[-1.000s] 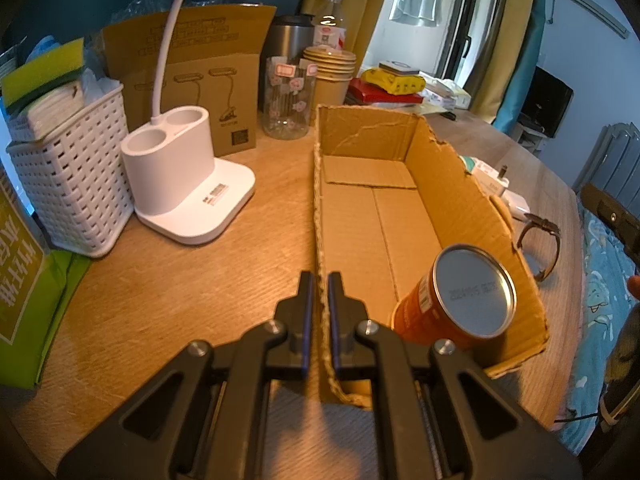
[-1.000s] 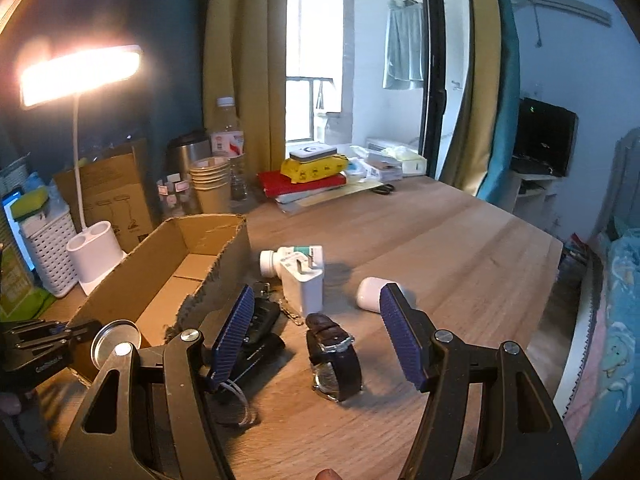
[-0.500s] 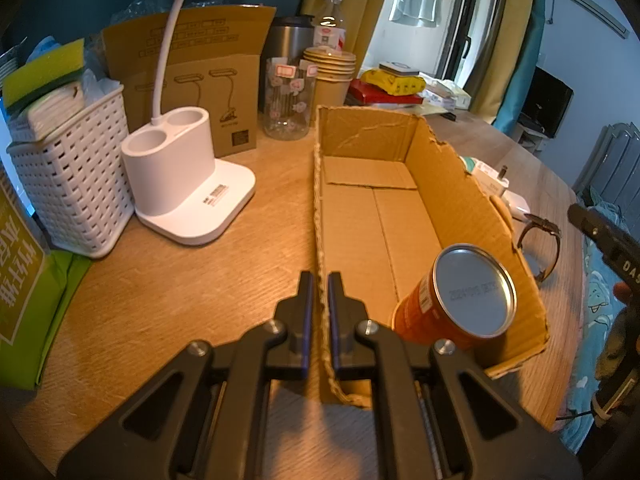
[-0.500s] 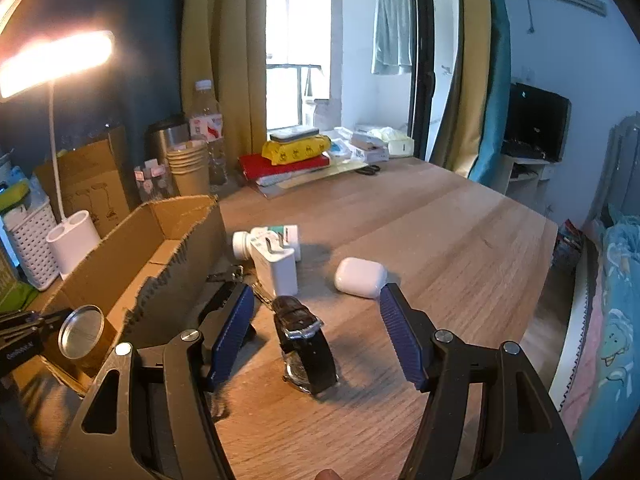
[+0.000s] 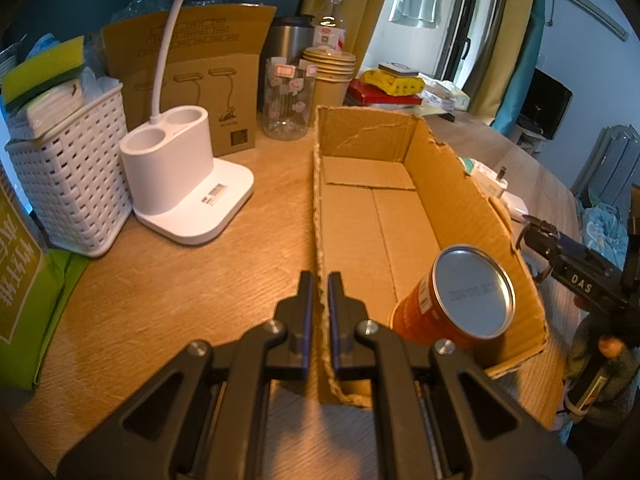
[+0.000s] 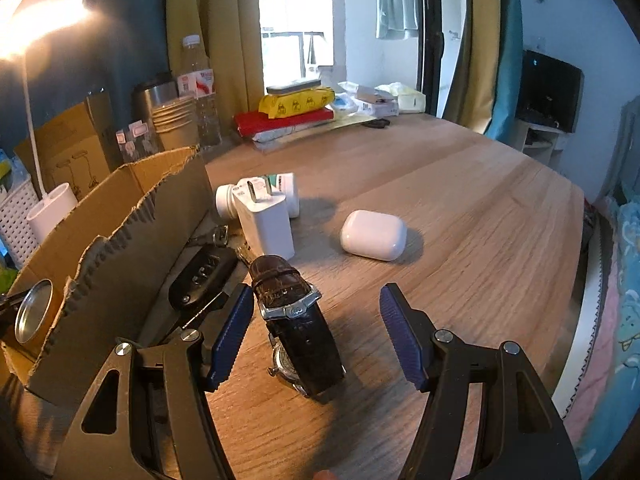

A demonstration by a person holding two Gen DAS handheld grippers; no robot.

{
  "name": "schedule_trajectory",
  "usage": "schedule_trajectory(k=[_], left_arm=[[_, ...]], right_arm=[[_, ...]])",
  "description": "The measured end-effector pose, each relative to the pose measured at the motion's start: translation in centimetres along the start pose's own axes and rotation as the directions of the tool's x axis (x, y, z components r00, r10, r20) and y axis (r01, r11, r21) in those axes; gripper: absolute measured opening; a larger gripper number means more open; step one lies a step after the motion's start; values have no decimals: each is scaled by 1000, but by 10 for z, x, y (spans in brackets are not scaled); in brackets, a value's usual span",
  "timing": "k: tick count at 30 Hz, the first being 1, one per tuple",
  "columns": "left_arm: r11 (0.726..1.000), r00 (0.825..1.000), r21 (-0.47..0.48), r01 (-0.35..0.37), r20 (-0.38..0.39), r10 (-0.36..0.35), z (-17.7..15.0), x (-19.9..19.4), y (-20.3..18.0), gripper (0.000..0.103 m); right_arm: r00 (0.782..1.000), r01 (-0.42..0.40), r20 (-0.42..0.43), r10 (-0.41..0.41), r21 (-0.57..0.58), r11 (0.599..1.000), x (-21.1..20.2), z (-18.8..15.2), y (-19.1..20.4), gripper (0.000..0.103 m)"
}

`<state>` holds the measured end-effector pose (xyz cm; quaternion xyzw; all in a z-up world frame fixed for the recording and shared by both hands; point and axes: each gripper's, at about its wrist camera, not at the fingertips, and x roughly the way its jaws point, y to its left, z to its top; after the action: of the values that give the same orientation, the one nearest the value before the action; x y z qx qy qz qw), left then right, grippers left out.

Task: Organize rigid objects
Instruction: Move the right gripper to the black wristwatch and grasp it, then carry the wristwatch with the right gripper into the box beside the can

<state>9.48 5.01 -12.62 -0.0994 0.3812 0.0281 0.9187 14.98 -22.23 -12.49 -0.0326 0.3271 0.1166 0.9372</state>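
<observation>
The cardboard box [image 6: 120, 216] wall hides most of the can [image 6: 34, 316].

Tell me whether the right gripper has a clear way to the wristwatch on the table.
Probably yes. The right gripper is open with the wristwatch already lying between its jaws, untouched. Only the car key lies near, outside its left finger.

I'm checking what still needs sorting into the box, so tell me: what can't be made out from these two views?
- Watch, right wrist view: its dial faces the table, unreadable.
- Car key, right wrist view: its near end is hidden behind the right gripper.
- Orange can, left wrist view: lid print too small to read; base hidden by the left gripper.
- White bottle, right wrist view: mostly covered by the charger.
</observation>
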Motion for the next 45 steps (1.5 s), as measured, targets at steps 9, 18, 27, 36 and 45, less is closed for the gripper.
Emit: schedule_trajectory(k=[9, 18, 27, 36, 45], left_arm=[[1000, 1000, 1, 0, 1, 0, -1, 0, 0, 7], [1000, 1000, 1, 1, 1, -1, -1, 0, 0, 7], [1000, 1000, 2, -1, 1, 1, -1, 0, 0, 7], [1000, 1000, 4, -3, 3, 3, -1, -1, 1, 7], [1000, 1000, 9, -9, 12, 9, 1, 0, 2, 7]], right_arm=[[1000, -3, -7, 3, -62, 998, 3, -2, 12, 59], [1000, -1, 5, 2, -71, 997, 1, -2, 13, 21], [999, -14, 30, 16, -80, 997, -11, 2, 17, 21], [997, -29, 73, 35, -91, 995, -33, 15, 26, 21], [991, -52, 115, 67, -125, 991, -52, 28, 43, 21]])
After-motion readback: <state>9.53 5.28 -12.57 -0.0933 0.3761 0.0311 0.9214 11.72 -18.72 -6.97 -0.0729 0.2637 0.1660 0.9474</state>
